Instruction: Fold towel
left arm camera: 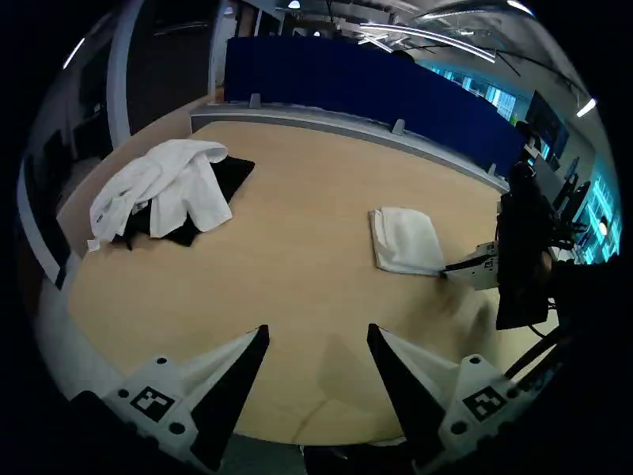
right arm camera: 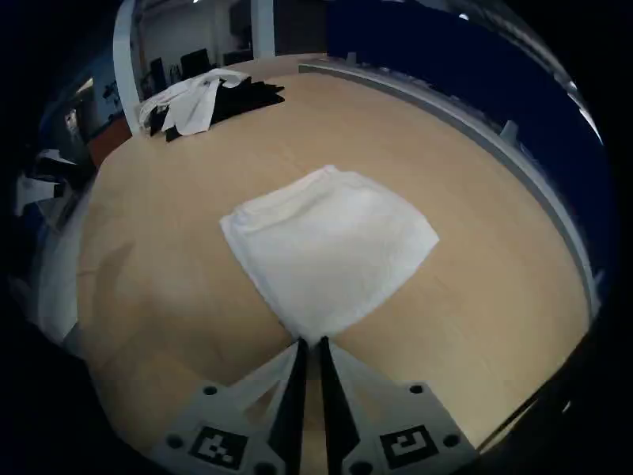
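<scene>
Towel (right arm camera: 332, 245) lies folded into a flat rectangle, mid-bench, looks finished or one fold short. Right hand-held gripper (right arm camera: 310, 342) at its near corner, fingers narrowed to a slit, tips touching the corner; can't tell if cloth is caught. Probably there to tug or square the fold. Left hand-held gripper (left arm camera: 318, 332) spread wide, holding nothing, hovering over bare bench (left arm camera: 301, 261) well apart from the towel, likely waiting. Count: one towel, two grippers, one white garment (left arm camera: 170, 186) heaped on one black cloth (left arm camera: 233, 174) at the far end, out of the way.
</scene>
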Motion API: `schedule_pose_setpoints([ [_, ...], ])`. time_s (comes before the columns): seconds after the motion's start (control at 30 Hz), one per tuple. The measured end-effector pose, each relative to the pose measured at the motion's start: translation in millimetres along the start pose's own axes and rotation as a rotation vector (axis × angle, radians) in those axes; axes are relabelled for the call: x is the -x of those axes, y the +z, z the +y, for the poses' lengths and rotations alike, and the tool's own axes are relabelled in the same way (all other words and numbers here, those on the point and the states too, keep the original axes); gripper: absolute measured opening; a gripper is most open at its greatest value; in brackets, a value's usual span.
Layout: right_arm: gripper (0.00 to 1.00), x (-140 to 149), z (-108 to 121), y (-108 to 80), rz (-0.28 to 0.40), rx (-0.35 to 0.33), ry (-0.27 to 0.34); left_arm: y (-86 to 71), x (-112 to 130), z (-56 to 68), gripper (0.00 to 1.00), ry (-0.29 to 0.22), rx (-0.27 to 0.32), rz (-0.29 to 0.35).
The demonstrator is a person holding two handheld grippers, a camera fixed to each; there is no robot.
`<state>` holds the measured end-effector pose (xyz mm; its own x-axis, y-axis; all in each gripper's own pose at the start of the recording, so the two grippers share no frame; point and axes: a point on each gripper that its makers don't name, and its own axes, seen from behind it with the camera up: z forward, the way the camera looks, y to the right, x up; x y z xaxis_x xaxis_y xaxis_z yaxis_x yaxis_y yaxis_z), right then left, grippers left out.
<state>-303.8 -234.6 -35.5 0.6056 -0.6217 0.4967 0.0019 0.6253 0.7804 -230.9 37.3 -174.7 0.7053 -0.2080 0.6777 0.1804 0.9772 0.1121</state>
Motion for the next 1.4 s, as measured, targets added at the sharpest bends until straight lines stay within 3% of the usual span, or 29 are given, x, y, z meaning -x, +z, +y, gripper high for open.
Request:
schedule_pose_setpoints([
  [0.47, 0.05, -32.7, 5.8, -20.6, 0.072, 0.011, -0.042, -4.2, -4.0, 4.1, 0.92, 0.004, 0.010, 0.010],
  [1.0, 0.04, -135.3, 30.9, -91.5, 0.256, 0.081, -0.120, -7.8, -29.5, 17.1, 0.92, 0.022, 0.038, 0.065],
  [1.2, 0.04, -155.8, 39.2, -120.1, 0.295, 0.111, -0.146, -8.0, -37.4, 23.1, 0.92, 0.034, 0.054, 0.079],
  [1.4, 0.04, -157.9, 49.6, -135.7, 0.304, 0.134, -0.144, -8.5, -43.4, 28.9, 0.92, 0.042, 0.069, 0.087],
])
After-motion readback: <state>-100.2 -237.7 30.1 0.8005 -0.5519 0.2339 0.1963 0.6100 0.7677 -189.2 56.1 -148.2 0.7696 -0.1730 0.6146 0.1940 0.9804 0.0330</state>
